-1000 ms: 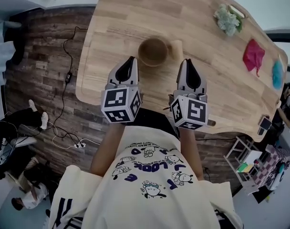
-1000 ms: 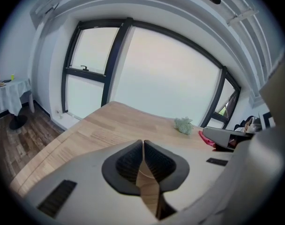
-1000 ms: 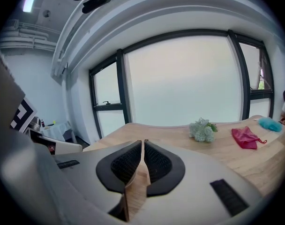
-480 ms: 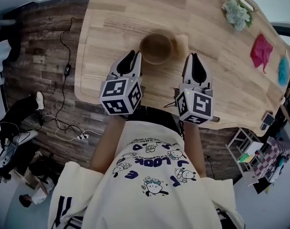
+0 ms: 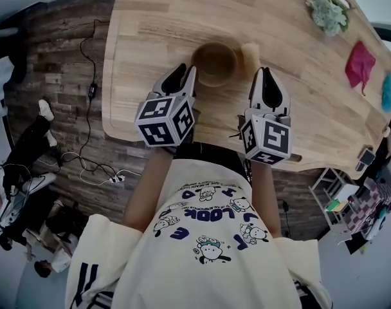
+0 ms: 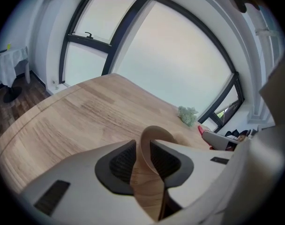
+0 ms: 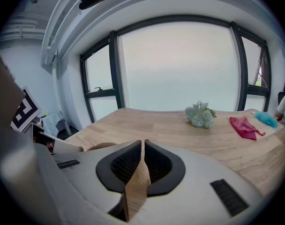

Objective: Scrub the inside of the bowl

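Observation:
A brown wooden bowl (image 5: 215,62) stands upright on the light wood table (image 5: 157,24), with a tan sponge-like block (image 5: 250,54) touching its right side. My left gripper (image 5: 186,71) points at the bowl's near left rim; its jaws are opening and nothing is between them. In the left gripper view the bowl (image 6: 155,136) shows just beyond the parted jaws of the left gripper (image 6: 142,146). My right gripper (image 5: 267,73) hovers to the bowl's right, near the block, shut and empty. In the right gripper view, the right gripper (image 7: 143,143) has its pads together; the bowl (image 7: 99,146) is at the left.
A pale green bunch of flowers (image 5: 327,15), a red cloth (image 5: 361,66) and a blue cloth (image 5: 390,90) lie along the table's far right. The table's near edge (image 5: 208,140) runs just under my grippers. Cables (image 5: 86,108) trail on the dark plank floor at the left.
Both grippers have moved forward toward the bowl. The left jaws, shut a second ago, now stand apart. The right jaws have stayed shut.

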`<state>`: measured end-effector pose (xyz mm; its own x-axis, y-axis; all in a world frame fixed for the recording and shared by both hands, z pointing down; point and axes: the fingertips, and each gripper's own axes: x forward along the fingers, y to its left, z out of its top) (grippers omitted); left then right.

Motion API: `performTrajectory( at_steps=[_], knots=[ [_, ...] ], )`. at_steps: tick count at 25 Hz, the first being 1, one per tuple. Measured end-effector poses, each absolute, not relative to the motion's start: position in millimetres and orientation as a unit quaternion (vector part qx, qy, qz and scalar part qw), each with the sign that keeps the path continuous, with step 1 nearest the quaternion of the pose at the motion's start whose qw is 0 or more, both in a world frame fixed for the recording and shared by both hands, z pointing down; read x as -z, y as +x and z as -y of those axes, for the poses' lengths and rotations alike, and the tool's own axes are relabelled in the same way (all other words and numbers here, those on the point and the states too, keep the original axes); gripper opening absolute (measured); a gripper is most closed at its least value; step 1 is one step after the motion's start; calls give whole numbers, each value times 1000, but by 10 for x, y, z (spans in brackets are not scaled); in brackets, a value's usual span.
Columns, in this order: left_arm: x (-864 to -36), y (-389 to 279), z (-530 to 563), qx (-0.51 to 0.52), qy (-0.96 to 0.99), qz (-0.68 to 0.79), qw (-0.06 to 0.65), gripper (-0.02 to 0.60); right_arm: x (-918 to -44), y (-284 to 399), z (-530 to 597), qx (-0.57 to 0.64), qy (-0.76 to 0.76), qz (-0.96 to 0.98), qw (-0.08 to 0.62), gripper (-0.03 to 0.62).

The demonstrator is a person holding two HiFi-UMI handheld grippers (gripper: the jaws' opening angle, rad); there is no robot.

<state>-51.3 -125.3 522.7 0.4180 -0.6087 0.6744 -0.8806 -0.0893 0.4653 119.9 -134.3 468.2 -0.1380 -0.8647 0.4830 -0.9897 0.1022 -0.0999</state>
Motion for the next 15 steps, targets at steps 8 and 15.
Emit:
performTrajectory(
  at_steps=[8,15],
  knots=[
    [-5375,-452,1249,-162,713,492,472,140,-4770,1248,1379,-215,645,716,157,17],
    [-5464,-412,1281,-174,710,478,487,140,-4815,1265,1385,-218,651,709,164,18]
  ],
)
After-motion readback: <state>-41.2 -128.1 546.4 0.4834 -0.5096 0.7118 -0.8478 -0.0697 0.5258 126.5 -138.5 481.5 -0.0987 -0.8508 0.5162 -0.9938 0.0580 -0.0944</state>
